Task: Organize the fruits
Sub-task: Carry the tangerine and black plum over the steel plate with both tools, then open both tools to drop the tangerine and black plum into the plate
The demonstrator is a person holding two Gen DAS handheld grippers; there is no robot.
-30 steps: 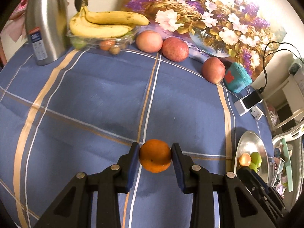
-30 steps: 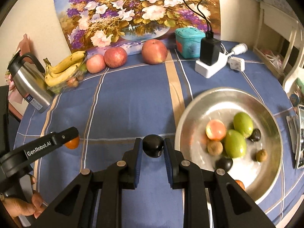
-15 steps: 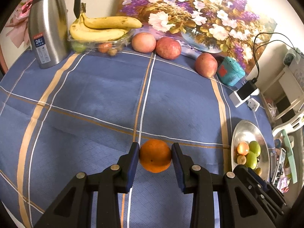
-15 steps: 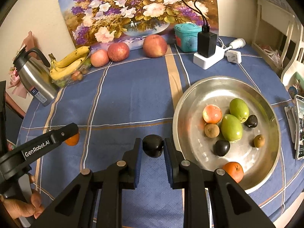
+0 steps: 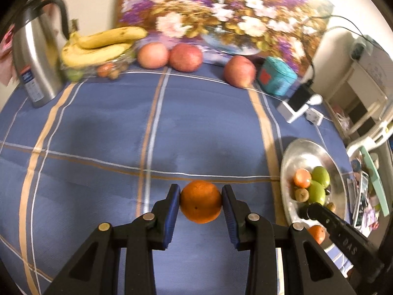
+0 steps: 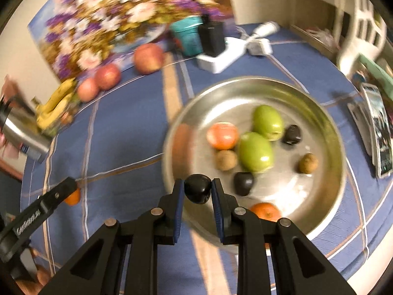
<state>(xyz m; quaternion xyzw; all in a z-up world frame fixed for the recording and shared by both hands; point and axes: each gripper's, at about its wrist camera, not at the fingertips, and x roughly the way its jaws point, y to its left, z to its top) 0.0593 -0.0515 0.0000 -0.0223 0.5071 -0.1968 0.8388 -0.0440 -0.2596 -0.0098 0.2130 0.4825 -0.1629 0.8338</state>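
A steel kettle (image 5: 36,59) stood at the far left of the counter's blue plaid cloth (image 5: 103,123). A flower painting (image 5: 221,14) leaned against the wall, with a teal tin (image 5: 277,76) and a white power strip (image 5: 294,109) near it.

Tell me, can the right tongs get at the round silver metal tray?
Probably yes: the right tongs, shut on a small dark fruit, hover at the round silver metal tray's near rim, nothing between.
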